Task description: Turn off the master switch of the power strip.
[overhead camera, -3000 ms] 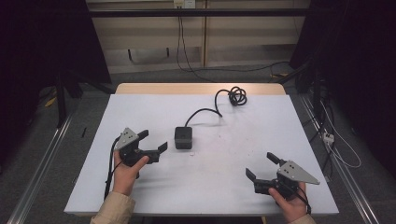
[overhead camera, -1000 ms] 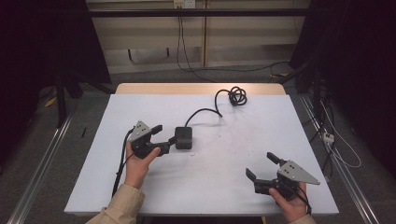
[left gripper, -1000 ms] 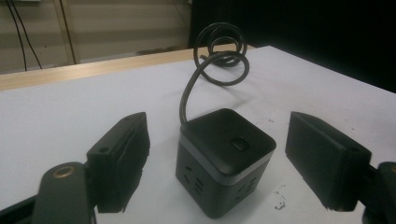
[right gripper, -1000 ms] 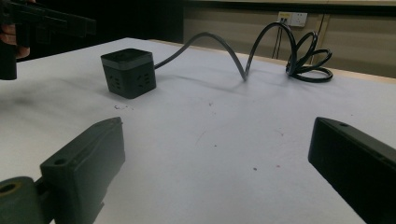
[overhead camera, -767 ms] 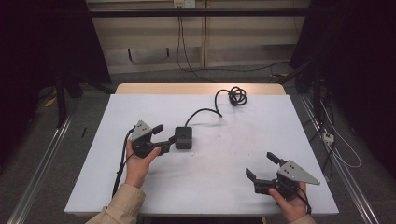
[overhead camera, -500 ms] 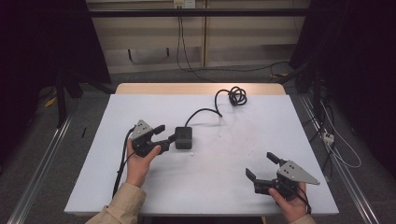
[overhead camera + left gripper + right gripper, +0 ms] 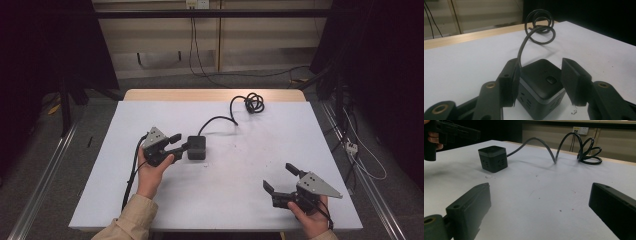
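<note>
A black cube power strip sits left of the white table's middle. Its black cable runs back to a coil near the far edge. My left gripper is open at the cube's left side. In the left gripper view the cube stands between the two spread jaws of my left gripper, with a gap on the right side. My right gripper is open near the front right, holding nothing. The right gripper view shows the cube far off beyond my right gripper.
The white tabletop has a wooden strip along its far edge. Loose cables lie on the floor to the right. Metal rails run along the floor on the left.
Since three seconds ago my left gripper has moved right, up to the cube, and has stayed nearly still for the last second. The right gripper has not moved.
</note>
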Demonstrator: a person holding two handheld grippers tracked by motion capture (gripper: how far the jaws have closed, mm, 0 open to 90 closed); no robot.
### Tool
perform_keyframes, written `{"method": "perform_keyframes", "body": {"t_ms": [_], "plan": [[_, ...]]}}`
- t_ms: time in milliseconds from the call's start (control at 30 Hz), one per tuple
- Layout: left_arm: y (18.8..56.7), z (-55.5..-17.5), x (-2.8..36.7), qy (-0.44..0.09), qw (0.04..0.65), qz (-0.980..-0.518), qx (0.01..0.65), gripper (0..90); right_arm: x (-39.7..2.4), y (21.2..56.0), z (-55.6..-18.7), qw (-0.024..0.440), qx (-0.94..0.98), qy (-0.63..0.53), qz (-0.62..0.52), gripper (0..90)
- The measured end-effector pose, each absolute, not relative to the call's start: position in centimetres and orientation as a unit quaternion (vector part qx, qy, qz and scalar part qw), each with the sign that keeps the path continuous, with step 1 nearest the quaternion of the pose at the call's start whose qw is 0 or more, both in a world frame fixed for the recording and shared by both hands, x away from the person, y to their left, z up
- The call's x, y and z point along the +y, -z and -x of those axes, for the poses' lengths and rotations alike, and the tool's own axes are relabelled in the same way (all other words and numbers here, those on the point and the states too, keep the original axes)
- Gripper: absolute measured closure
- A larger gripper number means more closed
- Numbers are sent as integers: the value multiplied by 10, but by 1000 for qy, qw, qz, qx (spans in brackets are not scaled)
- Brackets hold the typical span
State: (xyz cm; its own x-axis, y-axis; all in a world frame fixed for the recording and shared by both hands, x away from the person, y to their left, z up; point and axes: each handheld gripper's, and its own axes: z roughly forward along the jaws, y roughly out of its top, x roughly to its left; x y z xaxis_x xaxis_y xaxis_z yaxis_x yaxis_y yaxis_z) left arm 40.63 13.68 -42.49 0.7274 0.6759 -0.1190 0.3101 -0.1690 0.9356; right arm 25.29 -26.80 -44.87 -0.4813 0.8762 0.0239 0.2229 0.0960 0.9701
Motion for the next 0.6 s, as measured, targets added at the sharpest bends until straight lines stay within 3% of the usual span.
{"method": "perform_keyframes", "body": {"t_ms": [600], "plan": [[425, -410, 131, -152, 555, -746, 335, 605, -268, 449, -253, 305, 675, -534, -407, 36]]}}
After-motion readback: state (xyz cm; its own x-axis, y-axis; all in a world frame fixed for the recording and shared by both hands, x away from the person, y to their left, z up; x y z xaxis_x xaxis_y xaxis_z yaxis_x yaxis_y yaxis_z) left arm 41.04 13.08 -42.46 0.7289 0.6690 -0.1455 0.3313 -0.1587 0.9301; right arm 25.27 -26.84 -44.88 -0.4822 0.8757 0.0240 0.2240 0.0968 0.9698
